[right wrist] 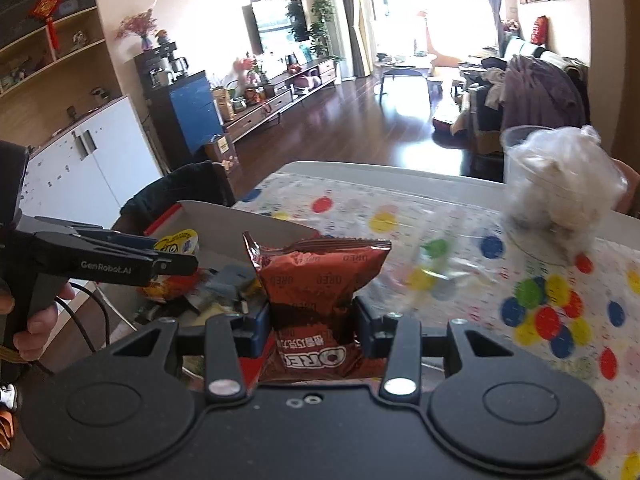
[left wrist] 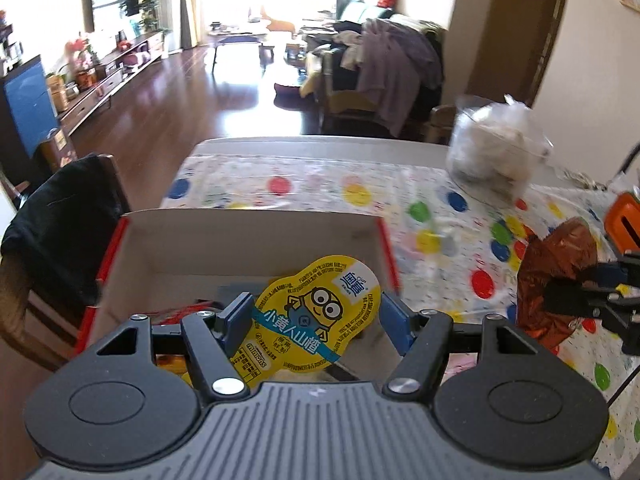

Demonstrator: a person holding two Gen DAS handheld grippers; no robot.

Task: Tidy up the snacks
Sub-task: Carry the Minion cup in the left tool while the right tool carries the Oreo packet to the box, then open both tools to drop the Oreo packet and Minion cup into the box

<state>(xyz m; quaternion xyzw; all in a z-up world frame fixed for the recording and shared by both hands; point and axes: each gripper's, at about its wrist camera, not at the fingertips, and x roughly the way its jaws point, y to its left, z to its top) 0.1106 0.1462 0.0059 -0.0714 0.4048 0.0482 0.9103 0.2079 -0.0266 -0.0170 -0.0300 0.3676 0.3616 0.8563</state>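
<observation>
My left gripper [left wrist: 316, 316] is shut on a yellow Minions snack cup [left wrist: 316, 320] and holds it over the open cardboard box [left wrist: 248, 236] with red sides. The box holds several snack packets [right wrist: 180, 284]. My right gripper [right wrist: 312, 320] is shut on a brown Oreo packet [right wrist: 316, 280], held upright above the table just right of the box. In the left wrist view the Oreo packet [left wrist: 556, 276] shows at the right. In the right wrist view the left gripper [right wrist: 176, 264] and the cup [right wrist: 178, 242] show over the box [right wrist: 240, 220].
The table has a white cloth with coloured dots [left wrist: 360, 192]. A clear plastic cup stuffed with white material [left wrist: 496, 148] stands at the far right. A chair with a dark garment [left wrist: 60, 216] is left of the box. An orange object [left wrist: 622, 220] sits at the right edge.
</observation>
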